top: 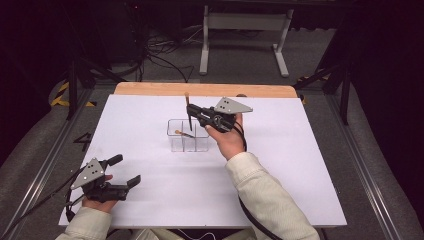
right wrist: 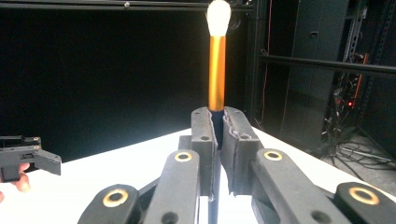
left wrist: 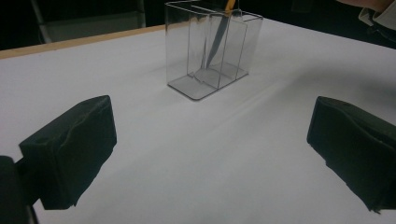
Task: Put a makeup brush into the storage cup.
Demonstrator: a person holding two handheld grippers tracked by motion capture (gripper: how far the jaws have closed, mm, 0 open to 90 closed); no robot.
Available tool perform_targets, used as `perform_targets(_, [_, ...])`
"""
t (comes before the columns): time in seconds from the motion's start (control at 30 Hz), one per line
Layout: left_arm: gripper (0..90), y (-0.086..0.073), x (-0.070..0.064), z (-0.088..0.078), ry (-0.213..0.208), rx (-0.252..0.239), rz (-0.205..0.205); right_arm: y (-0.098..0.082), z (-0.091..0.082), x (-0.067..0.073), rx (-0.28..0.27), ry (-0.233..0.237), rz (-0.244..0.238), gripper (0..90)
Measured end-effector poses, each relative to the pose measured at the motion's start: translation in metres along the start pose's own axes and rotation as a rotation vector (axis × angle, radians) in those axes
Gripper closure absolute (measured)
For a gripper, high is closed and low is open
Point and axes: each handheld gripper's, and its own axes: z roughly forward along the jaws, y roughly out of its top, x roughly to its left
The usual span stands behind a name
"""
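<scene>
White table (top: 150, 125) was evenly lit from above, surroundings fell into near black. Shadows were soft and faint beside clear box (left wrist: 210, 46) and under hands. High view was slightly soft, low in detail. Jaws in left gripper view were blurred, too near lens. Brush (right wrist: 217, 56) tip was blown out white; background dark, noisy.

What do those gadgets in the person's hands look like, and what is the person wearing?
Both grippers, left and right, are black, each topped by a grey three-cornered plate with small holes. Brass-ringed pivots join the right one's linkage bars. Black cables trail from both. The sleeves are cream.
</scene>
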Motion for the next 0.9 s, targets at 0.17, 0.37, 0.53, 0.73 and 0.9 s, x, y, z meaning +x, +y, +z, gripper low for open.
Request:
perform_targets(0.17, [1.9,0.000,0.000,0.000,0.000,-0.003,0.000,-0.008,0.001,-0.002,0.012,-0.004,0.011,83.7])
perform_targets(0.37, [1.9,0.000,0.000,0.000,-0.003,-0.002,-0.004,-0.017,0.002,-0.004,0.031,-0.010,0.022,83.6])
perform_targets(0.53, [1.9,0.000,0.000,0.000,-0.002,0.000,-0.001,-0.023,0.003,-0.004,0.041,-0.006,0.029,83.6])
perform_targets(0.73, [1.9,0.000,0.000,0.000,-0.002,-0.001,-0.001,-0.028,0.004,-0.003,0.053,0.000,0.039,83.6])
perform_targets(0.9, [1.9,0.000,0.000,0.000,-0.002,-0.002,-0.004,-0.031,0.004,-0.002,0.069,0.003,0.050,83.6])
